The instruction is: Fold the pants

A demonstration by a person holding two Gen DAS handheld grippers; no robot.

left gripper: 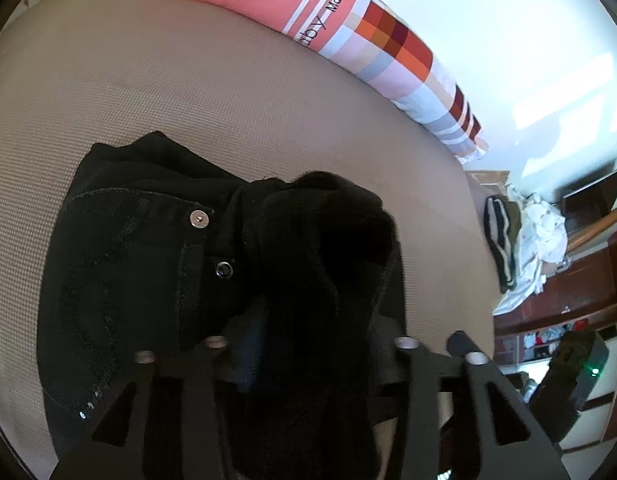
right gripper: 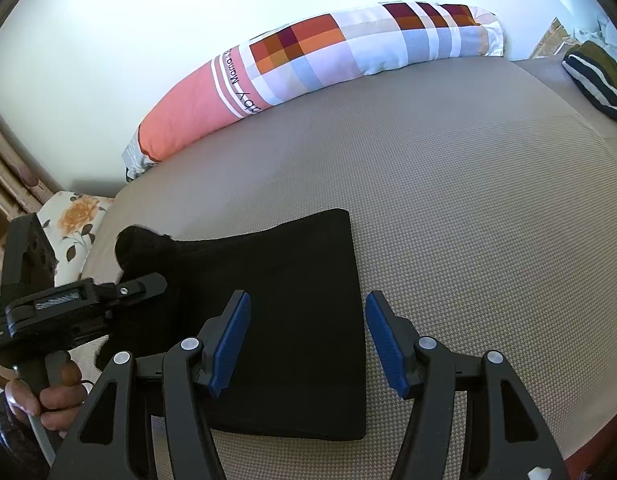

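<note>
While the black pants (right gripper: 292,320) lie folded on the near side of the tan mattress (right gripper: 468,208), the long pillow (right gripper: 308,56) at the far edge reads "Mama" and "aby". Right gripper (right gripper: 308,344) fingers are spread, empty; left gripper (left gripper: 308,344) is spread around bunched fabric.

Left tool (left gripper: 308,344) fingertips buried under bunched black pants (left gripper: 156,264).
</note>
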